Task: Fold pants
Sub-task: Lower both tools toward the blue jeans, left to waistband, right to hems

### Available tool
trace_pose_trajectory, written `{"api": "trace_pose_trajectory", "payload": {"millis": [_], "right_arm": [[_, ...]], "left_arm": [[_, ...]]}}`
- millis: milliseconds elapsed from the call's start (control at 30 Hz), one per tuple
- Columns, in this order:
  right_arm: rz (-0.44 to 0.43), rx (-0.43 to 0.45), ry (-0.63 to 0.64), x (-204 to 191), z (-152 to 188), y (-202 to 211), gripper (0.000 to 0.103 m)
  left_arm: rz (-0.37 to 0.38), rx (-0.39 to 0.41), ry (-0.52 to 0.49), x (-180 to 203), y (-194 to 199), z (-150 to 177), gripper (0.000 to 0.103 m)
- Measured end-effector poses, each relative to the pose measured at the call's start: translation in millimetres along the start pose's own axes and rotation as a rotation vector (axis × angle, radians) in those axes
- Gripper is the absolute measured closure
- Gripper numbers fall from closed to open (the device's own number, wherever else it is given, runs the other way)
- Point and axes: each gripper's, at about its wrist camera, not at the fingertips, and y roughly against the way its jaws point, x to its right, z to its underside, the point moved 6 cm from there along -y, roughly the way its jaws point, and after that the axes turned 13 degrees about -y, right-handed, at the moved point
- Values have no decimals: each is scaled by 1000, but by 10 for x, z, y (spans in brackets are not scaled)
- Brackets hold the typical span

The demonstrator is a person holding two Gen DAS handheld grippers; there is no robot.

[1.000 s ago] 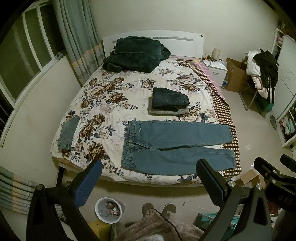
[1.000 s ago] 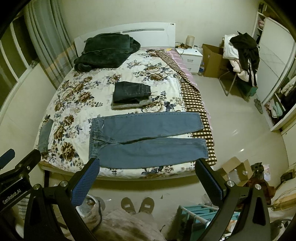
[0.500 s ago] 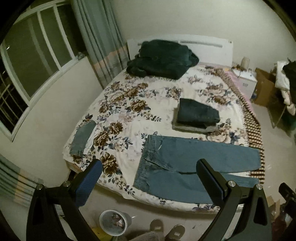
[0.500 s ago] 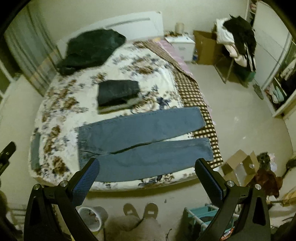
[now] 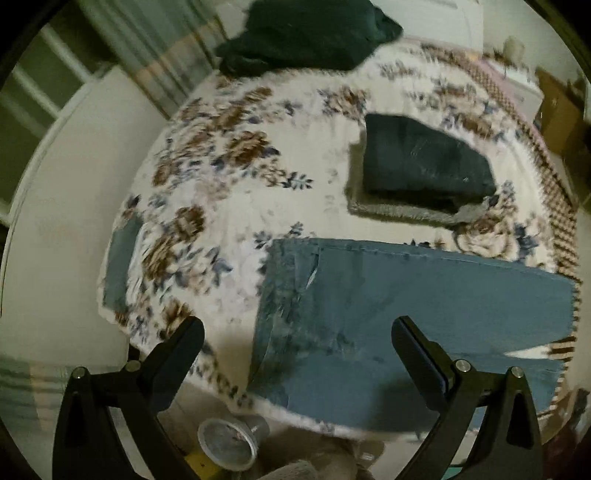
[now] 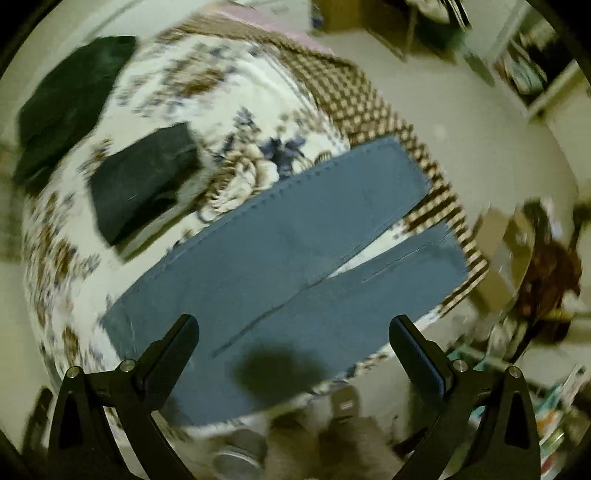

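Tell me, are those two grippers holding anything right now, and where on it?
Nothing is held. The left gripper and right gripper are both open above the blue jeans, which lie flat on the bed.

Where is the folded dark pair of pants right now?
In the left wrist view the folded dark pants lie mid-bed on a grey folded garment, just beyond the spread blue jeans and nearer than the dark green bundle at the headboard end.
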Motion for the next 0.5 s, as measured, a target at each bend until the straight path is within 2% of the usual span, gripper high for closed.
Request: {"api": "trace_pose_trajectory", "payload": {"millis": [100,300,400,500], "right_arm": [[31,-81,-92,-218,-336,-846,0],[70,-144,-231,-450,-851,-2136,0],[82,-176,-301,-460,-1030,-2588,0],[92,-192,-351,-443,-1194,-2926,0]], "left_arm": [[-9,-9,-74,179,-504,-305,0],[-7,18,-269,693,-1498,-867,0],[33,38,-391,1010,-1952,-1092,0],[75,5,-525,1331,-2401,-1190,1]]}}
